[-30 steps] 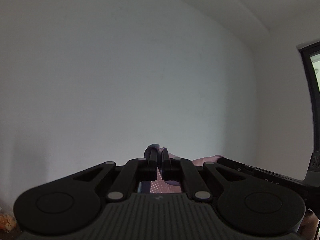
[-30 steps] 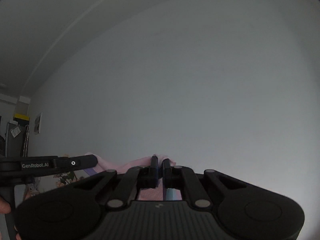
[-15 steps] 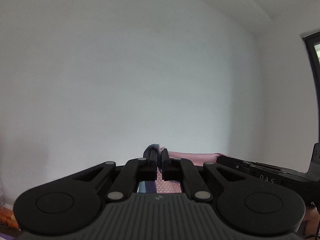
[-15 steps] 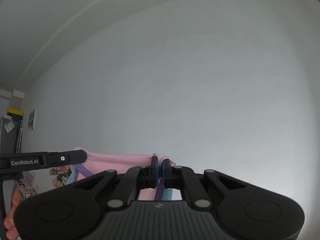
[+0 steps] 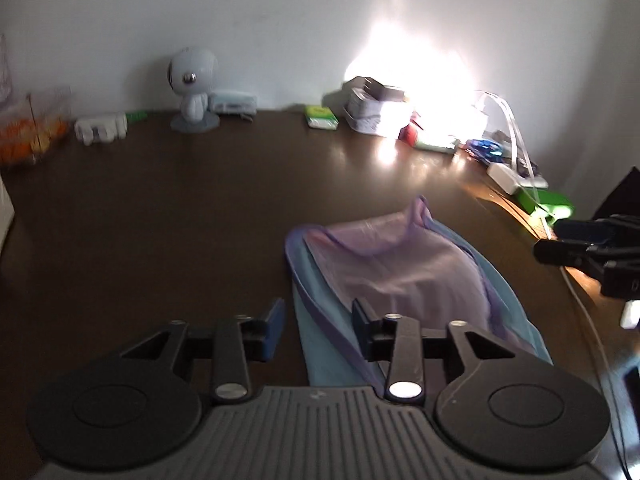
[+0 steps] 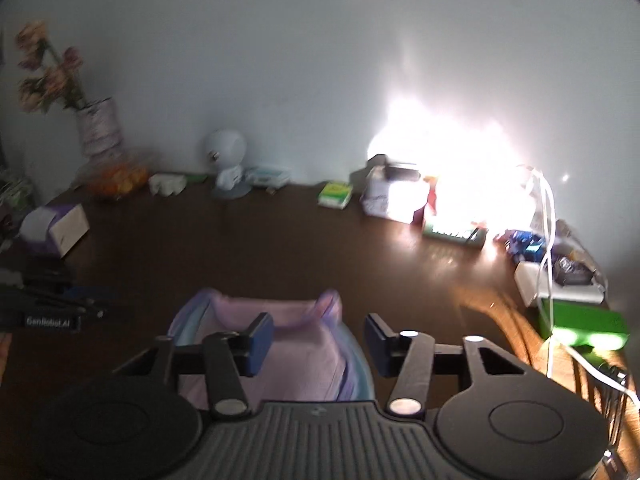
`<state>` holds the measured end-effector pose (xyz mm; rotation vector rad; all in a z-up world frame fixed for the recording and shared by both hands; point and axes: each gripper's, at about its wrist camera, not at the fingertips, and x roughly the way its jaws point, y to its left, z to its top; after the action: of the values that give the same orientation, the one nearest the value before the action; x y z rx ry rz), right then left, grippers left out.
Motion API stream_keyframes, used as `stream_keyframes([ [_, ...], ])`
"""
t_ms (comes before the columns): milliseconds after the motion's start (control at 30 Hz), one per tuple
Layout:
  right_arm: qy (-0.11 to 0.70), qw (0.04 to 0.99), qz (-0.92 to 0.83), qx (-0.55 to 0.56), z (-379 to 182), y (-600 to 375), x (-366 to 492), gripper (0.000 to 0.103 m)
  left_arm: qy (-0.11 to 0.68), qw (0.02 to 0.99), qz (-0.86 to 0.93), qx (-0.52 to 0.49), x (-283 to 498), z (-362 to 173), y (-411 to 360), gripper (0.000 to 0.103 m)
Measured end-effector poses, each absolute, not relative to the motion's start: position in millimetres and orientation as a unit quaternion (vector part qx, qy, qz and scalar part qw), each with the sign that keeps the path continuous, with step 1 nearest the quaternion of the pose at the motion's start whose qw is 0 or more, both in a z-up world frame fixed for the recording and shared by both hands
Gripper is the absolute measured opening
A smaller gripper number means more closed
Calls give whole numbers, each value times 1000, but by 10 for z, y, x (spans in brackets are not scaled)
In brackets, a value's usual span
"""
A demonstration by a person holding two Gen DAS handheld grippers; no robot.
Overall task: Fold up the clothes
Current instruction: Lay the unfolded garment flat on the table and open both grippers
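A pink and light-blue garment point(image 5: 404, 276) with purple trim lies flat on the dark wooden table point(image 5: 160, 220). It also shows in the right wrist view point(image 6: 296, 344). My left gripper point(image 5: 318, 322) is open and empty, hovering over the garment's near left edge. My right gripper point(image 6: 318, 340) is open and empty above the garment's right part. The right gripper shows at the right edge of the left wrist view point(image 5: 592, 248). The left gripper shows at the left edge of the right wrist view point(image 6: 52, 312).
Along the back wall stand a white round toy figure point(image 5: 194, 84), a green packet point(image 5: 320, 116), boxes point(image 5: 372, 108), cables and a green box point(image 6: 580, 320). A vase of flowers point(image 6: 96, 128), a fruit bowl point(image 6: 116, 176) and a tissue box point(image 6: 56, 228) stand at the left.
Both grippers were shut on the garment and held it up before the wall. Now both have opened, the garment lies on the table, and both views have tilted down.
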<state>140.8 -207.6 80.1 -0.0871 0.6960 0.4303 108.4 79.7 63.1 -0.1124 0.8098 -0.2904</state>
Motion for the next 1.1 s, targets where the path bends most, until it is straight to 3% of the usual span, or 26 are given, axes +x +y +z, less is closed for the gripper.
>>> stream_keyframes([
  [67,346,906,237,-53,688,-2080,947,57,372,908,-179,-70,581,660,725,66],
  [133,351,901,250,-50,583,-2082,664,57,354,909,-206,-76,237,711,589,77],
  [200,371,896,245,-19,455,-2092,554,58,363,902,-220,-74,161,644,412,80],
  [300,385,896,220,-24,282,-2067,523,55,388,893,-226,-43,165,508,143,66],
  [333,387,897,211,-33,194,-2043,534,49,395,891,-222,-29,199,466,70,59],
  [367,385,899,206,-43,127,-2016,532,38,400,890,-217,-21,229,405,18,58],
  [433,375,903,200,-63,75,-1961,493,29,402,891,-212,-17,272,275,-32,54],
  [533,361,909,200,-68,66,-1925,462,5,401,892,-210,-17,317,249,-36,1],
  [1000,296,937,186,22,388,-2116,816,2,324,931,-141,-88,809,599,255,0],
  [1100,313,937,150,-23,366,-2070,908,13,318,938,-124,-61,676,691,267,6],
])
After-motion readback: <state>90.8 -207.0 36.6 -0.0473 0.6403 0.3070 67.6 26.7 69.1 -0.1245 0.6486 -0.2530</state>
